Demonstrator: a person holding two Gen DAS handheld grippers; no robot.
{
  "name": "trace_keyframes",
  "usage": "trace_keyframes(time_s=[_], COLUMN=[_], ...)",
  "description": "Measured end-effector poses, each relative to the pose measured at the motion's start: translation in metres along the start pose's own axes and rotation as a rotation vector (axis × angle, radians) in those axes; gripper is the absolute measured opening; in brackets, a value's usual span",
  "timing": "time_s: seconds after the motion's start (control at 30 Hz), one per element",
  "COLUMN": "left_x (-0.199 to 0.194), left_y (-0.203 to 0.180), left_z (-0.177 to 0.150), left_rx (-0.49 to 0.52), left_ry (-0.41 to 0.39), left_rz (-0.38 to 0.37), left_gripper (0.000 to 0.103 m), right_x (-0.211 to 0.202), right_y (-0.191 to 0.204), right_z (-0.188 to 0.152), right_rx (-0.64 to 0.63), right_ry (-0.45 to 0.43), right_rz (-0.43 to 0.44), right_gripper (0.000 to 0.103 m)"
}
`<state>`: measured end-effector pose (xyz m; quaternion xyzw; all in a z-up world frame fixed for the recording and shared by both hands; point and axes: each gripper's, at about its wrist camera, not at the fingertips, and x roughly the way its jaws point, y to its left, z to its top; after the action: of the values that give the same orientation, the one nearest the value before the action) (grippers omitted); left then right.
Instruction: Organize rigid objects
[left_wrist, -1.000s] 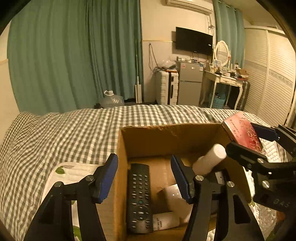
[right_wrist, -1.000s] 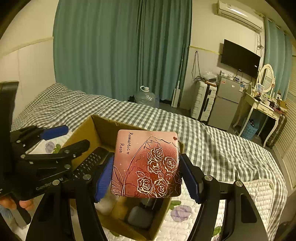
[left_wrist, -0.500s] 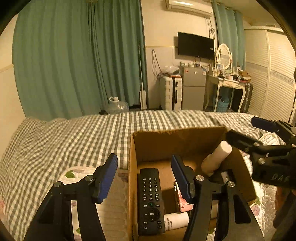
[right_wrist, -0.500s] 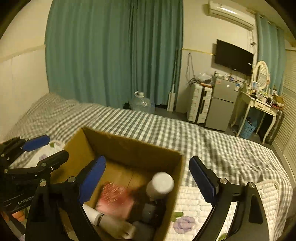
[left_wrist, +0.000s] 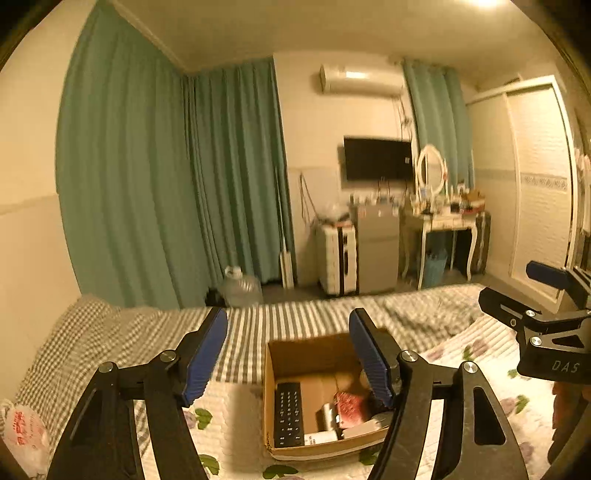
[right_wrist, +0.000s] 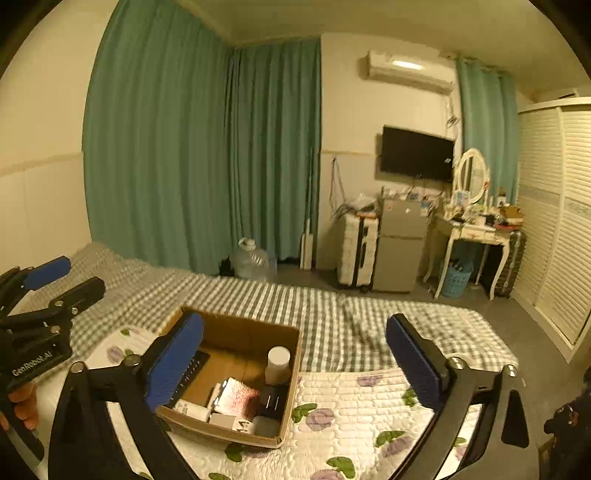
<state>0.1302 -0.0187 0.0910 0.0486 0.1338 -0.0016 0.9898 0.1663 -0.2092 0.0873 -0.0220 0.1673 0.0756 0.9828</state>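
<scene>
An open cardboard box (left_wrist: 310, 349) (right_wrist: 251, 330) sits on the quilted bed. Inside lie a black remote (left_wrist: 289, 413), a red rose-patterned box (left_wrist: 349, 406) (right_wrist: 236, 398), a white cylinder bottle (right_wrist: 277, 363) and several small white and grey items. My left gripper (left_wrist: 288, 356) is open and empty, raised above and behind the box. My right gripper (right_wrist: 295, 363) is open and empty, also raised above the box; it shows at the right edge of the left wrist view (left_wrist: 535, 317).
The bed has a checked blanket (right_wrist: 332, 317) and a floral quilt (right_wrist: 351, 406). A plastic bag (left_wrist: 22, 432) lies at the bed's left. Beyond the bed stand a water jug (right_wrist: 253, 262), suitcase, small fridge (right_wrist: 400, 243), dressing table and wardrobe.
My right gripper opened and let the red rose box drop into the cardboard box. Both grippers then rose and pulled back from the box.
</scene>
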Motion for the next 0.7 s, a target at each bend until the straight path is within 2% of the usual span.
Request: trace_keyframes(time_s=[0.17, 0.27, 0.4, 0.57, 0.63, 0.7], left_x=[-0.028, -0.033, -0.037, -0.022, -0.013, -0.007], left_y=[-0.001, 0.001, 0.008, 0.015, 0.014, 0.015], left_z=[-0.005, -0.014, -0.031, -0.066, -0.080, -0.089], left_rx=[-0.013, -0.031, -0.064, -0.094, -0.078, -0.063], left_ry=[-0.029, -0.021, -0.030, -0.018, 0.011, 0.016], left_rz=[-0.006, -0.030, -0.041, 0.010, 0.027, 0.073], left_gripper=[0.075, 0.076, 0.076, 0.076, 0.076, 0.076], right_x=[-0.046, -0.059, -0.073, -0.059, -0.046, -0.033], right_y=[0.001, 0.004, 0.016, 0.039, 0.044, 0.044], right_z=[0.003, -0.002, -0.016, -0.046, -0.062, -0.075], right_rx=[0.030, 0.046, 0.012, -0.064, -0.080, -0.065], right_ry=[-0.067, -0.084, -0.167, -0.211, -0.198, -0.164], right_rz=[-0.016, -0.015, -0.024, -0.093, -0.127, -0.118], right_gripper=[0.103, 0.103, 0.103, 0.103, 0.103, 0.103])
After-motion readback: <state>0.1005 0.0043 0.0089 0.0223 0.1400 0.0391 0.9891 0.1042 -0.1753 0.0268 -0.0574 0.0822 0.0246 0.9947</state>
